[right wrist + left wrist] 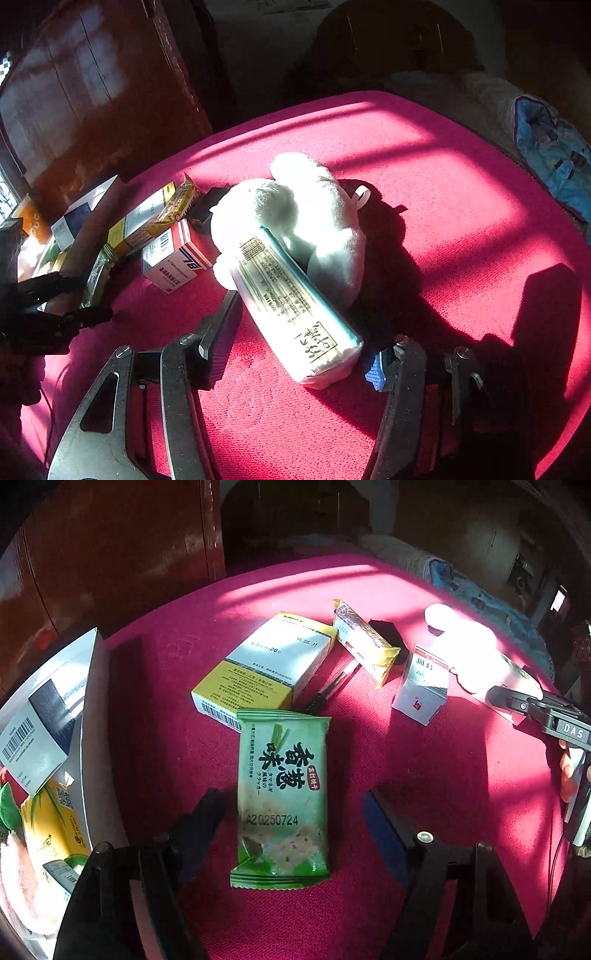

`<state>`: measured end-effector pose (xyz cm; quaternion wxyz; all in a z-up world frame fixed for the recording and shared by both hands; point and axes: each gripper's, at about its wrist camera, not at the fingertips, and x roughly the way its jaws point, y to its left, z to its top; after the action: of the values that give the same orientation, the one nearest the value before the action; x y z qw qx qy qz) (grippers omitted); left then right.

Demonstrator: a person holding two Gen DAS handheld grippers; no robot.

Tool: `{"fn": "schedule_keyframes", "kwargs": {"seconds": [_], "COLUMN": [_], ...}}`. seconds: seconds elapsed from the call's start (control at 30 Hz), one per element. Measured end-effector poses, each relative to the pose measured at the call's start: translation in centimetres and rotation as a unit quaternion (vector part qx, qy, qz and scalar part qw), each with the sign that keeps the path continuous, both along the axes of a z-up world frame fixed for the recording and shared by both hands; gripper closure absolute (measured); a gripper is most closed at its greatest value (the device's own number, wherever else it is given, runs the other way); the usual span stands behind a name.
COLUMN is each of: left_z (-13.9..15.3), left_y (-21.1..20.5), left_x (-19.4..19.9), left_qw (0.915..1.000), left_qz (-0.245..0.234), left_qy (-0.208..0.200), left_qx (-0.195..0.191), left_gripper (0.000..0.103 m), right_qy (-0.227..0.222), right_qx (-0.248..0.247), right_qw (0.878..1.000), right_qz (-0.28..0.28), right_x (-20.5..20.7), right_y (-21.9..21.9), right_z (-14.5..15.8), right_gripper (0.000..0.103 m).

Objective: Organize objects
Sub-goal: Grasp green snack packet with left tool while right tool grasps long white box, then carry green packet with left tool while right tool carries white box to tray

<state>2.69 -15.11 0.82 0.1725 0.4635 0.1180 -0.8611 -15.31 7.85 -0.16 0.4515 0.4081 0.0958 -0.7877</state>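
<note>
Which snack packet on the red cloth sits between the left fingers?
The green cracker packet, lying flat. The yellow packet lies farther back beside the yellow-and-white box.

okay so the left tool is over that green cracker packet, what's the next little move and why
Probably keep closing the left tool until its pads meet the green cracker packet. The packet lies flat on the red cloth between the two fingers, with gaps showing on both sides, so it is not gripped yet. The white box at the left already holds sorted items.
</note>
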Motion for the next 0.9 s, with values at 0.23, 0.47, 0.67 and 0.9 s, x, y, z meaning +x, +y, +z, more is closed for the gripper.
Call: {"fn": "schedule_keyframes", "kwargs": {"seconds": [0.23,0.47,0.67,0.9], "left_z": [0.0,1.4,4.3,7.1], "left_y": [0.6,2.4,5.4,8.4], "left_x": [0.1,2.6,5.0,7.4], "left_qw": [0.9998,0.9985,0.9945,0.9883], "left_qz": [-0.002,0.012,0.007,0.012], "left_qy": [0.008,0.053,0.103,0.146], "left_qx": [-0.015,0.000,-0.020,-0.044], "left_gripper": [0.043,0.067,0.067,0.067], "right_qy": [0.004,0.040,0.037,0.059], "right_qx": [0.004,0.005,-0.016,-0.062], "right_qw": [1.000,0.999,0.999,0.996], "right_qz": [0.003,0.024,0.027,0.037], "right_x": [0.1,1.9,4.0,6.1], "right_y": [-0.3,-0.4,1.5,4.0], "right_z": [0.0,0.6,1.9,5.6], "right_gripper": [0.054,0.077,0.077,0.077]}}
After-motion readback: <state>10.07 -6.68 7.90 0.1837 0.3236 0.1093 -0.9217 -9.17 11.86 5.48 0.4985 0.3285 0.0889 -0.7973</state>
